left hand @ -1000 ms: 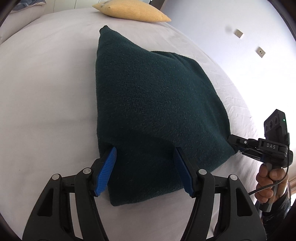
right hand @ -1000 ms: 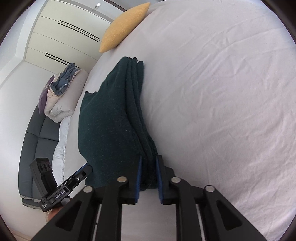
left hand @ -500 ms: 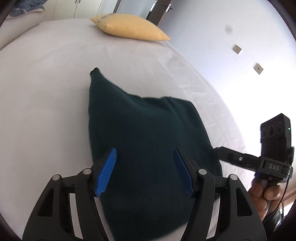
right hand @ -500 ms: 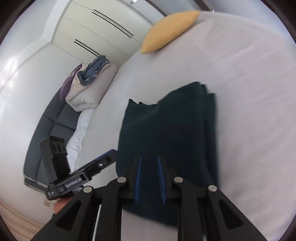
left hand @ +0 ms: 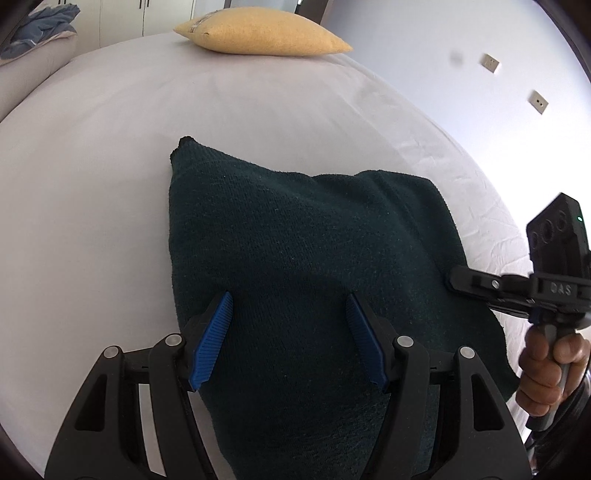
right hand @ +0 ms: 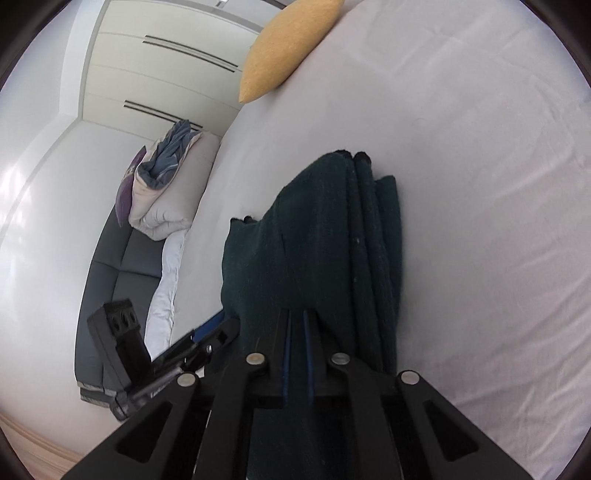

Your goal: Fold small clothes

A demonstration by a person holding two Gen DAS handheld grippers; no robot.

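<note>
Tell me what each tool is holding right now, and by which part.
Neither holds anything. The right tool has just closed, empty, over the folded dark green cloth. The left tool stands open above it.

Right gripper (right hand: 297, 332): our jaws nearly shut, just closed further, on the cloth (right hand: 321, 236).
Cloth: dark green, folded, on our bed (right hand: 480, 147).
Pillow (right hand: 284, 48): yellow, far end.

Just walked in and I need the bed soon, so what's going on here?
A person is folding a dark green knitted garment on the white bed with two hand-held grippers. The garment lies in several layers. The left gripper hangs open above its near end, pads clear of the cloth. The right gripper has just closed its jaws; nothing shows between its pads. A yellow pillow sits at the far end.
</note>
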